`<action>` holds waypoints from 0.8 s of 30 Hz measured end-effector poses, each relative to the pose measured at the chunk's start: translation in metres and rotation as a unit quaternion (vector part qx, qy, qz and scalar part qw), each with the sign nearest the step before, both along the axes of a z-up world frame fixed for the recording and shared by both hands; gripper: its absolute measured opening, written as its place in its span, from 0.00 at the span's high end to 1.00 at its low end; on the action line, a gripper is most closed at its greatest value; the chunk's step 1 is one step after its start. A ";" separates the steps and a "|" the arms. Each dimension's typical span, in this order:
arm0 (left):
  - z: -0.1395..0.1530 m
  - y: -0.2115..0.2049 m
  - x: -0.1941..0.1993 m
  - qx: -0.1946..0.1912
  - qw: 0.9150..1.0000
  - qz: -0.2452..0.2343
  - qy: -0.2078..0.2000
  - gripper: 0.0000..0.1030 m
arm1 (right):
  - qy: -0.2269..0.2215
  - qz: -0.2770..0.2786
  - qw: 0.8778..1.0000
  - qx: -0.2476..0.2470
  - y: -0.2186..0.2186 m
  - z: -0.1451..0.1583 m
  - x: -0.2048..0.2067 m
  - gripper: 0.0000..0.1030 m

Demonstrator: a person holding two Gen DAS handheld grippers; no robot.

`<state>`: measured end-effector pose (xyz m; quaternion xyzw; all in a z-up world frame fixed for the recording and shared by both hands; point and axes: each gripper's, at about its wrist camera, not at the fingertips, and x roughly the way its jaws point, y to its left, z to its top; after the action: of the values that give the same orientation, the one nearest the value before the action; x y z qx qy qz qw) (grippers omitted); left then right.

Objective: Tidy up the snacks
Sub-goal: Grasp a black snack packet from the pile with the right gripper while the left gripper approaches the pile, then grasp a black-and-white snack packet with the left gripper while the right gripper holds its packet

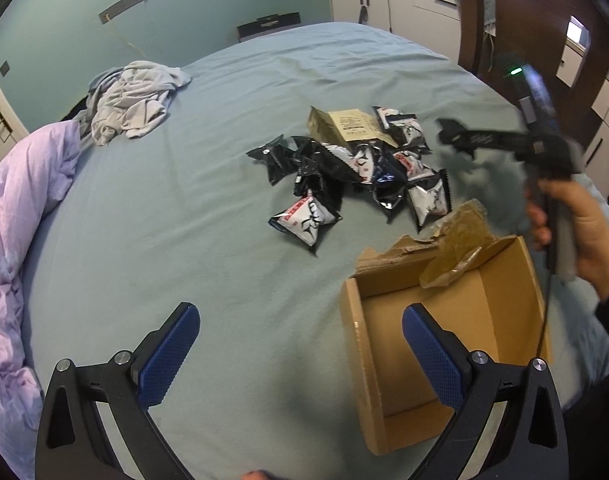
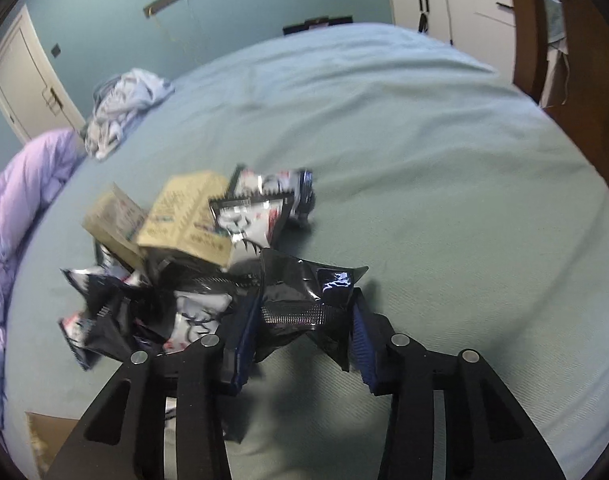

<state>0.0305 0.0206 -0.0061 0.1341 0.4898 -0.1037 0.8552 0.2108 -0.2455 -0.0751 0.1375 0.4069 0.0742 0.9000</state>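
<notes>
Bedroom scene: pale blue-green bed sheet (image 1: 232, 272) fills most of both views, teal wall behind. White cabinets (image 1: 396, 4) sit at upper right of the left wrist view, a white door (image 2: 24, 80) at far left of the right wrist view.

Lilac duvet (image 1: 20, 208), one, bunched along the left edge. Grey crumpled garment (image 1: 132, 100), one, at upper left, just beside the duvet.

Cardboard box (image 1: 364, 360), one, open, at lower right of the left wrist view; torn flap and brown packing paper (image 1: 460, 240) at its far rim.

Snack packets (image 1: 356, 168): black and white foil pouches heaped at frame centre, near the box but apart from it. About ten visible; exact count unclear where they overlap. Red and black print on the pouches, not legible. One kraft-paper pouch (image 1: 352, 126) with a printed label lies on top of the heap; text too small to read.

Left gripper (image 1: 300, 356): fingers spread wide, holding nothing, over bare sheet beside the box.

Right gripper (image 2: 304, 332): blue pads closed against a black foil packet (image 2: 304, 292) at the near edge of the heap.
</notes>
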 end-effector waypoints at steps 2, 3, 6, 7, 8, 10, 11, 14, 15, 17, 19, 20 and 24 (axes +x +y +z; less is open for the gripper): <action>0.001 0.002 0.002 0.007 1.000 0.006 -0.006 0.00 | -0.012 -0.004 1.000 0.006 -0.003 0.013 -0.015 0.61; 0.001 0.004 0.003 0.011 1.000 0.010 -0.009 0.00 | -0.020 -0.006 1.000 0.011 -0.005 0.023 -0.024 0.62; 0.006 0.012 0.008 0.012 0.999 0.025 -0.019 0.00 | -0.043 -0.012 0.999 0.029 -0.011 0.051 -0.056 0.61; 0.008 0.014 0.010 0.012 0.999 0.030 -0.022 0.00 | -0.048 -0.012 0.998 0.033 -0.011 0.058 -0.064 0.61; 0.009 0.016 0.012 0.012 0.999 0.032 -0.023 0.00 | -0.055 -0.011 0.998 0.040 -0.013 0.070 -0.077 0.61; 0.010 0.021 0.017 0.012 0.999 0.036 -0.026 0.00 | -0.064 -0.010 0.997 0.046 -0.018 0.083 -0.098 0.61; 0.011 0.023 0.019 0.013 0.999 0.037 -0.028 0.00 | -0.067 -0.010 0.996 0.050 -0.019 0.090 -0.109 0.61; 0.011 0.028 0.033 -0.004 0.999 0.035 -0.020 0.00 | -0.075 -0.012 0.995 0.058 -0.025 0.102 -0.149 0.61; 0.009 0.030 0.041 -0.021 0.999 0.034 -0.008 0.00 | -0.079 -0.012 0.996 0.051 -0.024 0.104 -0.165 0.61; 0.004 0.033 0.053 -0.040 0.998 0.042 0.011 0.00 | -0.081 -0.012 0.996 0.033 -0.022 0.103 -0.189 0.61; -0.006 0.035 0.067 -0.050 0.997 0.055 0.026 0.00 | -0.077 -0.011 0.997 0.018 -0.019 0.099 -0.213 0.61; -0.011 0.034 0.072 -0.050 0.997 0.057 0.030 0.00 | -0.070 -0.013 0.997 0.010 -0.019 0.097 -0.225 0.61; -0.038 0.027 0.097 -0.032 0.996 0.063 0.048 0.00 | -0.048 -0.030 0.998 0.018 -0.024 0.095 -0.250 0.61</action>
<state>0.1274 0.0475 -0.0442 0.0705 0.5340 -0.0710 0.8395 -0.0388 -0.2694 0.0201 0.1619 0.3578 0.0604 0.9177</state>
